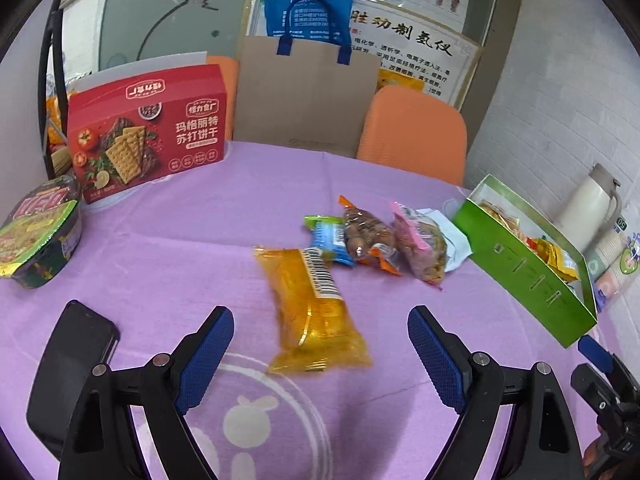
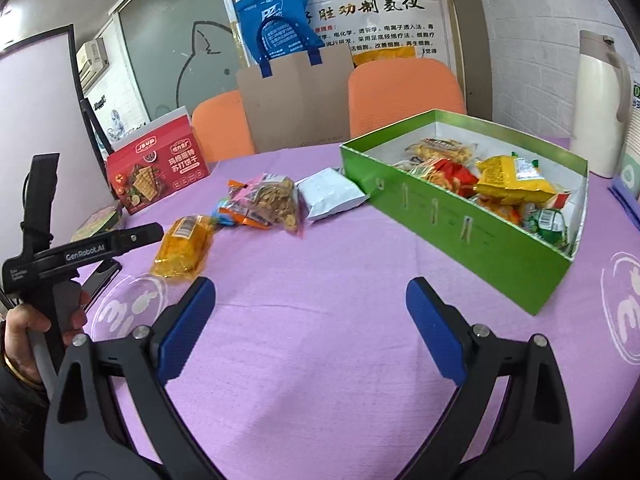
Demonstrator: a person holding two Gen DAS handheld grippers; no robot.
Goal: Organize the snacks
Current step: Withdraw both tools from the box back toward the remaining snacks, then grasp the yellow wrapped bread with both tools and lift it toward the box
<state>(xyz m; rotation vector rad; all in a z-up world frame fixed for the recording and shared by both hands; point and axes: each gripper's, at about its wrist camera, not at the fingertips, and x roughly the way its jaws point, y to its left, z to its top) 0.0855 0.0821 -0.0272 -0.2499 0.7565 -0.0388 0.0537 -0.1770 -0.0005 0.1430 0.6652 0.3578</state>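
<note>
A yellow snack packet (image 1: 316, 312) (image 2: 184, 250) lies on the purple tablecloth, just ahead of my open left gripper (image 1: 320, 344), between the lines of its fingers. Behind it lie a blue-green packet (image 1: 328, 240), an orange-ended nut packet (image 1: 368, 240), a pink nut packet (image 1: 420, 244) (image 2: 272, 200) and a white packet (image 2: 330, 194). The green box (image 1: 524, 276) (image 2: 460, 224) at the right holds several snacks. My right gripper (image 2: 310, 320) stands open over bare cloth, left of the box's near corner, holding nothing.
A red cracker box (image 1: 148, 132) (image 2: 158, 172) stands at the back left, an instant noodle bowl (image 1: 38, 232) beside it. A black phone (image 1: 72, 368) lies near left. A white thermos (image 2: 600, 104), orange chairs (image 2: 404, 92) and a cardboard sheet (image 1: 308, 100) lie beyond. A hand (image 2: 24, 340) holds the left gripper's handle.
</note>
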